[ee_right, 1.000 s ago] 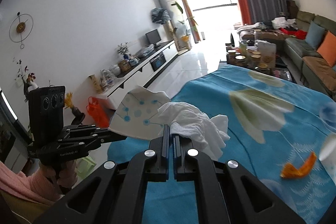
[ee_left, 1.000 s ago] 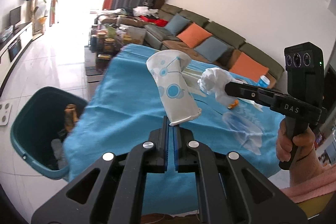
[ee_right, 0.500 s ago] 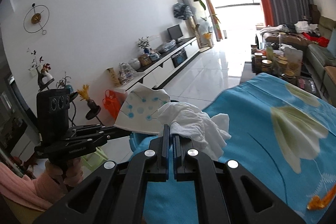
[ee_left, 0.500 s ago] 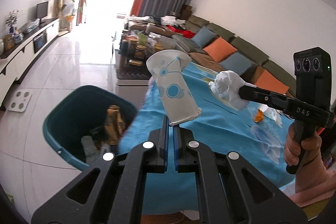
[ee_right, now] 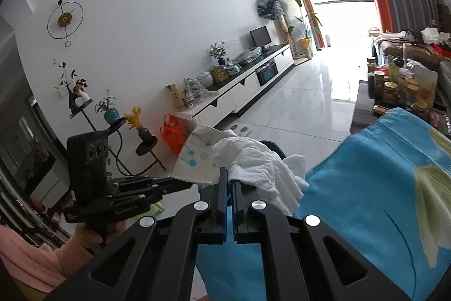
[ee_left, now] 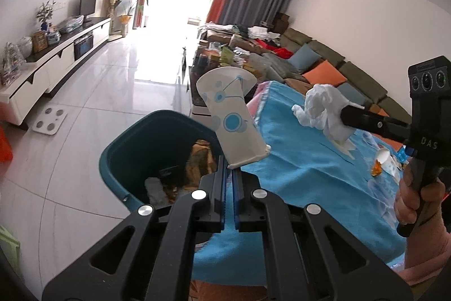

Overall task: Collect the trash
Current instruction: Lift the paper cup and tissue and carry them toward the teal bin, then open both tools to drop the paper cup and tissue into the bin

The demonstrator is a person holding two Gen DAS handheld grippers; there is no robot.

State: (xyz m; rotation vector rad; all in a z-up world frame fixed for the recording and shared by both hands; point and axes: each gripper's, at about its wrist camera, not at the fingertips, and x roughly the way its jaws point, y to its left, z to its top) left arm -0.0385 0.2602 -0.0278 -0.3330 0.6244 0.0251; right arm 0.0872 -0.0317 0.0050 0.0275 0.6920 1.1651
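My left gripper [ee_left: 230, 169] is shut on the rim of a squashed white paper cup with blue dots [ee_left: 231, 117], which hangs over the near edge of a dark teal bin [ee_left: 118, 157]. Trash lies inside the bin. My right gripper [ee_right: 229, 179] is shut on a crumpled white tissue [ee_right: 262, 168]; it shows in the left wrist view as the tissue [ee_left: 324, 109] at the tip of the right gripper [ee_left: 342, 117], above the blue tablecloth. In the right wrist view the cup [ee_right: 197, 160] sits just left of the tissue, held out by the left gripper [ee_right: 186, 182].
A table under a blue flowered cloth [ee_left: 304, 165] stands right of the bin, with an orange peel [ee_left: 376, 169] and other scraps on it. A low table crowded with jars [ee_left: 220, 58], a sofa [ee_left: 324, 66] and a white TV cabinet [ee_left: 50, 61] surround a glossy tiled floor.
Both grippers have swung left off the table toward the bin, still holding the cup and the tissue. The bin now lies right under the cup instead of far left.
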